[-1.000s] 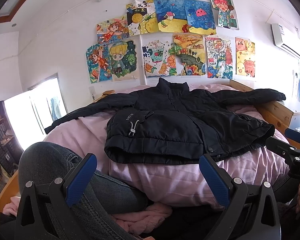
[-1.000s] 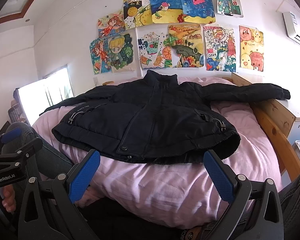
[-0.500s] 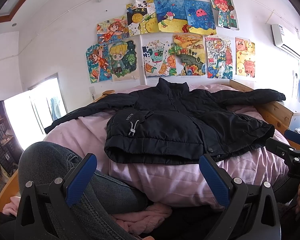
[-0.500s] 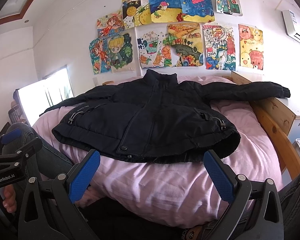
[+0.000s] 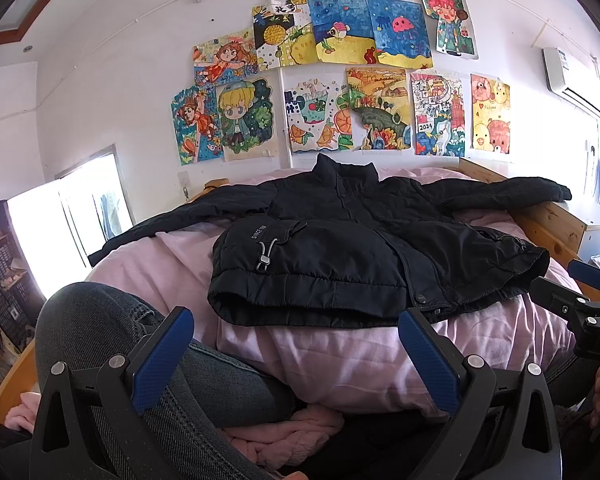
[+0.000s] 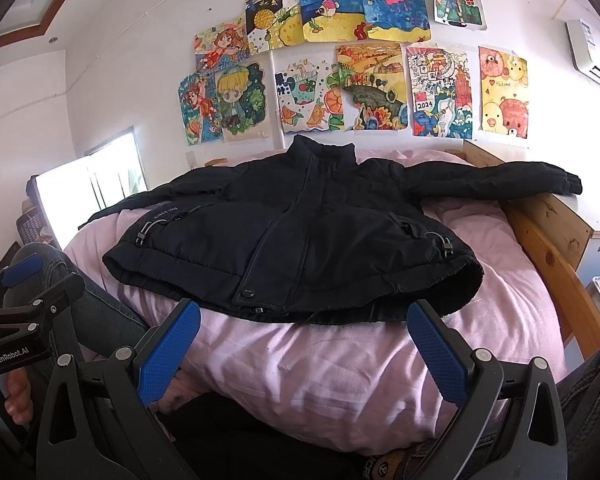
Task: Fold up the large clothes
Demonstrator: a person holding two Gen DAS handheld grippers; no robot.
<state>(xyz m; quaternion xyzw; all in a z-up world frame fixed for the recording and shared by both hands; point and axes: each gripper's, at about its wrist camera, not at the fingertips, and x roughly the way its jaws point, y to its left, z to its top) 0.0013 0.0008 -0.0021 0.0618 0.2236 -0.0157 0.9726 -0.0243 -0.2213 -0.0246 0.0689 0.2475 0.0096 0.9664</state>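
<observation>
A black padded jacket (image 5: pixel 364 248) (image 6: pixel 300 240) lies face up on the pink bedding (image 5: pixel 340 352) (image 6: pixel 320 372), collar toward the wall, both sleeves spread out sideways. My left gripper (image 5: pixel 296 344) is open, held short of the hem's left half with nothing between its blue pads. Open too is my right gripper (image 6: pixel 304 340), just short of the hem's middle, touching nothing. Each gripper shows at the edge of the other's view: the right gripper (image 5: pixel 588 300) and the left gripper (image 6: pixel 24 292).
A person's knee in grey jeans (image 5: pixel 100 344) rises at the bed's near left. A wooden bed frame (image 6: pixel 548 248) runs along the right side. Drawings (image 6: pixel 340 60) cover the wall behind the bed. A bright window (image 5: pixel 60 232) is on the left, an air conditioner (image 5: pixel 572 76) high on the right.
The right wrist view has tipped slightly, so the jacket sits a little higher in it. The jacket and the left gripper have not moved.
</observation>
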